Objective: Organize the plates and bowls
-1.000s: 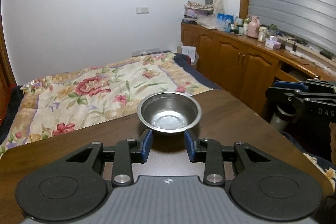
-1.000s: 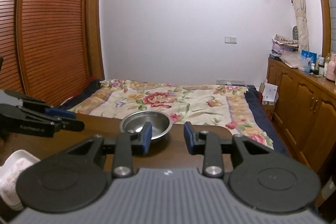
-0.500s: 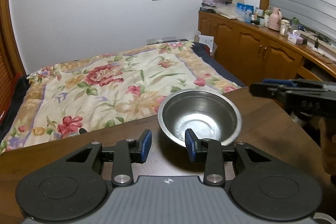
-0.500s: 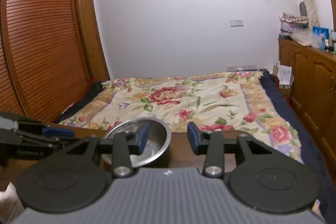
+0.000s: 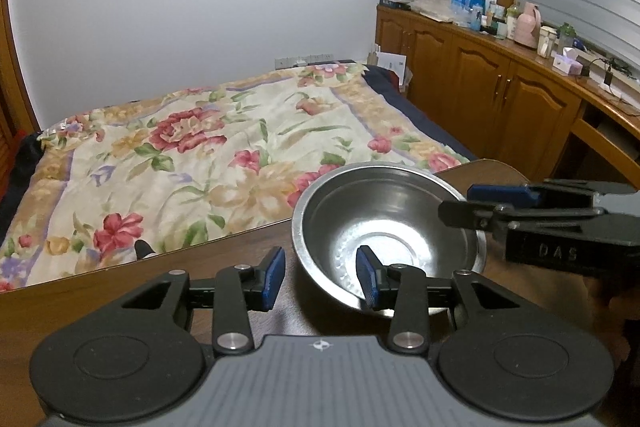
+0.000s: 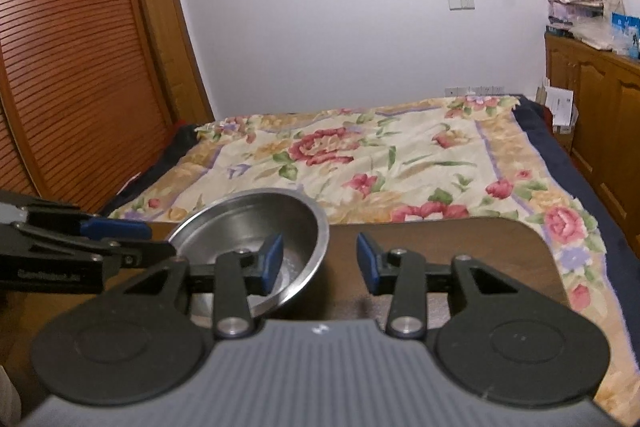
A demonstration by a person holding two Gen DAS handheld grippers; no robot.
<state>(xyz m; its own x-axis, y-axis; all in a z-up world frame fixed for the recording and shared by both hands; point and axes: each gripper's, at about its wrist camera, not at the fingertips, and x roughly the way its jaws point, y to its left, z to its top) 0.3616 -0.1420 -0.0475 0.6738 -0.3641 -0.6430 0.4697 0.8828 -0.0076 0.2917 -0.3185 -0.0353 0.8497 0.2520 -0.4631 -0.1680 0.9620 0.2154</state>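
Left gripper (image 5: 320,277): jaws part-open, having just been opening; one blue pad outside the steel bowl (image 5: 386,235), the other inside over its near wall, rim between them, no pad pressing. Bowl sits at 1 o'clock from this gripper, on the dark wooden bench (image 5: 100,291).

Right gripper (image 6: 320,263): jaws part-open, also just been opening (left pad inside the bowl, right pad outside, clear of the rim). Bowl at 11 o'clock here.

Beyond the bench at 12 o'clock: bed with floral quilt (image 5: 200,155).

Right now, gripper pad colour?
Blue pads on black fingers; clearest in the left wrist view.
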